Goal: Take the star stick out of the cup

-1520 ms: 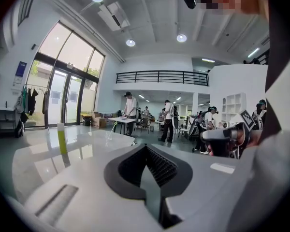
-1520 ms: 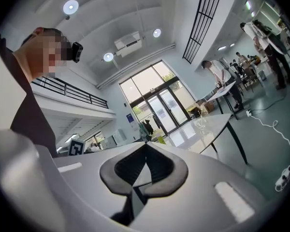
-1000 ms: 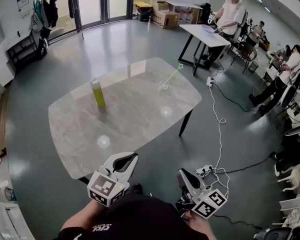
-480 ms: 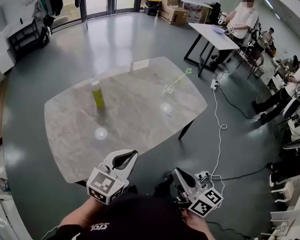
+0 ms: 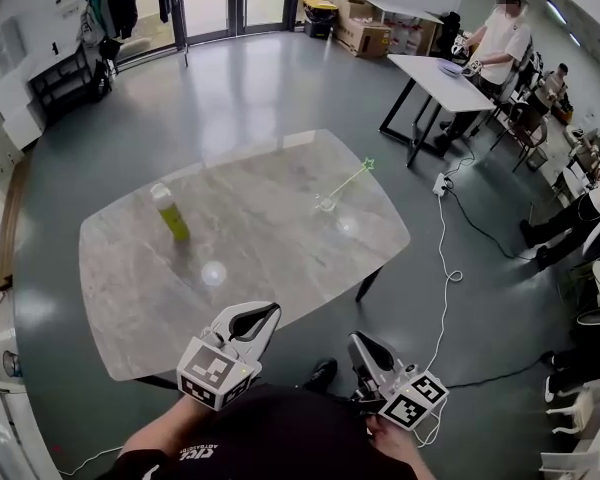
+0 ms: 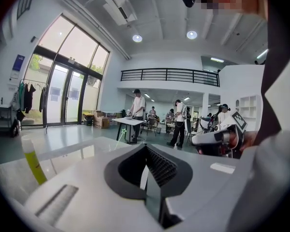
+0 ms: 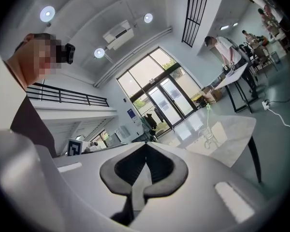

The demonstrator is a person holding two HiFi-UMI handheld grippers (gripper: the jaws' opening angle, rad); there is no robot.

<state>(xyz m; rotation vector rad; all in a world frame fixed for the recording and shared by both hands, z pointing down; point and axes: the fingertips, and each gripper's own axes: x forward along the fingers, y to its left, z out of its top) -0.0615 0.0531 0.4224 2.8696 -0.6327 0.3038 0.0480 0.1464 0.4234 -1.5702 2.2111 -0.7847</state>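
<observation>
Bottle (image 5: 168, 211) of yellow-green liquid stands on the marble table's (image 5: 265, 233) left side; left gripper (image 5: 264, 314) hangs off the near edge, jaws clenched on nothing; star stick (image 5: 351, 180) leans in the clear cup (image 5: 326, 204) toward the far right; right gripper (image 5: 361, 342) is likewise clenched and empty, well apart from the cup

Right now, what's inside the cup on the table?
The star stick stands in the clear cup, leaning with its star above the rim. The cup is too small in view to tell whether anything else is inside.
</observation>
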